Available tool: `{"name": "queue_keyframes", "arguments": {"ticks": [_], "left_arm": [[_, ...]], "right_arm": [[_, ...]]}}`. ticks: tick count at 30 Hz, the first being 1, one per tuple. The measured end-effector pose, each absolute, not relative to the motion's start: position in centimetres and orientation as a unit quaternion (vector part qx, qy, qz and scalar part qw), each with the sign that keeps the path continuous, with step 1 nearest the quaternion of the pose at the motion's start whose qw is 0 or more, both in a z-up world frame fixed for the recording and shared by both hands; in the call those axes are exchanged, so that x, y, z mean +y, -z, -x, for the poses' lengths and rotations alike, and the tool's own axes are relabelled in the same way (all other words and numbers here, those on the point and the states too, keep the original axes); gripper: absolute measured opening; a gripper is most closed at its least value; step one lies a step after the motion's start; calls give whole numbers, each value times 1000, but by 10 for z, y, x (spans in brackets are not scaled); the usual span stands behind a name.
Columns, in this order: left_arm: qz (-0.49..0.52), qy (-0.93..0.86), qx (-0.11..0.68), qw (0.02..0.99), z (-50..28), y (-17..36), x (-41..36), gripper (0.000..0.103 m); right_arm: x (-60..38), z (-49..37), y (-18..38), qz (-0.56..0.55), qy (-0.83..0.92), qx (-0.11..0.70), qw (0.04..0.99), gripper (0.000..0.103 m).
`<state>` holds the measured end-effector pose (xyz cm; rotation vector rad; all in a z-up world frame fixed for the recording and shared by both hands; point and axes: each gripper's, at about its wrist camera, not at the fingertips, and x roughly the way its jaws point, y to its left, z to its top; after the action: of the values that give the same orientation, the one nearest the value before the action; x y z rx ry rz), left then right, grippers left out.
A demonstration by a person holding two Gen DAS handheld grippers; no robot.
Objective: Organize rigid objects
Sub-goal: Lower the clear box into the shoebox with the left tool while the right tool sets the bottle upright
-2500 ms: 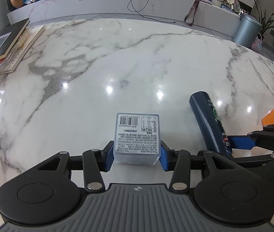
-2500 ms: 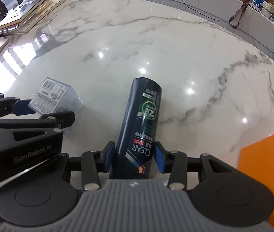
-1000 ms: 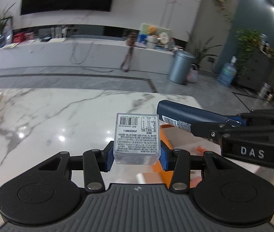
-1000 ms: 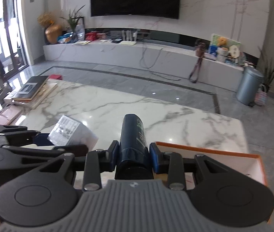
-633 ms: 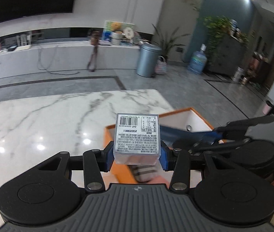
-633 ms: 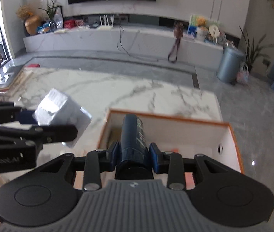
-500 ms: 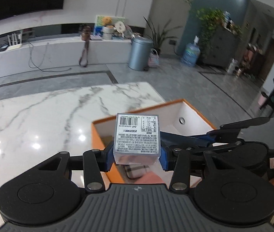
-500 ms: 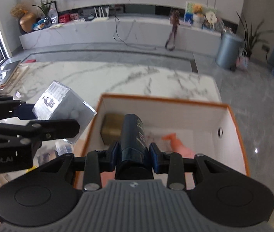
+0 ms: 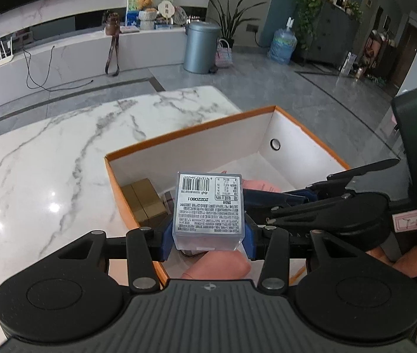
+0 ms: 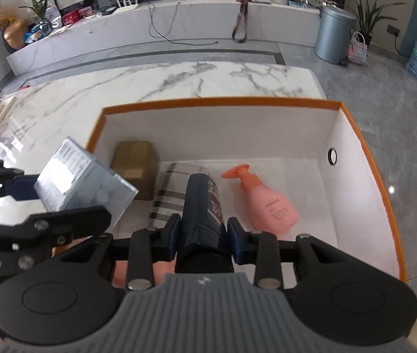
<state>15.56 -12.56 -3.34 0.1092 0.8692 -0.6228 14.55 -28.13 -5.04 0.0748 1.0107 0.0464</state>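
My left gripper (image 9: pixel 208 239) is shut on a clear plastic box (image 9: pixel 208 206) with a barcode label, held above the near left part of an orange storage box (image 9: pixel 191 131) with white inner walls. The right gripper (image 10: pixel 204 239) is shut on a dark blue bottle (image 10: pixel 202 206) and hangs over the orange box (image 10: pixel 220 101). In the right wrist view the clear box (image 10: pixel 82 182) and the left gripper (image 10: pixel 29 206) show at the left, over the box's left wall. In the left wrist view the right gripper (image 9: pixel 311 203) sits to the right.
Inside the orange box lie a tan carton (image 10: pixel 135 167), a striped roll (image 10: pixel 167 203) and a pink pump bottle (image 10: pixel 267 203). The box stands at the right end of a white marble table (image 9: pixel 46 161). Beyond the table are grey floor and a metal bin (image 9: pixel 201 47).
Both grippers have swung right from over the marble table to above the orange box and dropped lower, tilting further down. Each still holds its object.
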Motion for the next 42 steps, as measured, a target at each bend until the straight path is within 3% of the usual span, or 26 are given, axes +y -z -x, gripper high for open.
{"name": "queue_keyframes", "arguments": {"ticks": [21, 29, 42], "left_arm": [[-73, 299, 436, 846, -166, 59, -135, 52], [-106, 300, 450, 835, -167, 60, -142, 52], [-359, 303, 428, 772, -169, 82, -185, 52]], "right_arm": [[-292, -176, 112, -65, -24, 567, 821, 33], [-298, -168, 101, -85, -13, 534, 841, 36], [-306, -158, 96, -113, 2, 493, 863, 37]]}}
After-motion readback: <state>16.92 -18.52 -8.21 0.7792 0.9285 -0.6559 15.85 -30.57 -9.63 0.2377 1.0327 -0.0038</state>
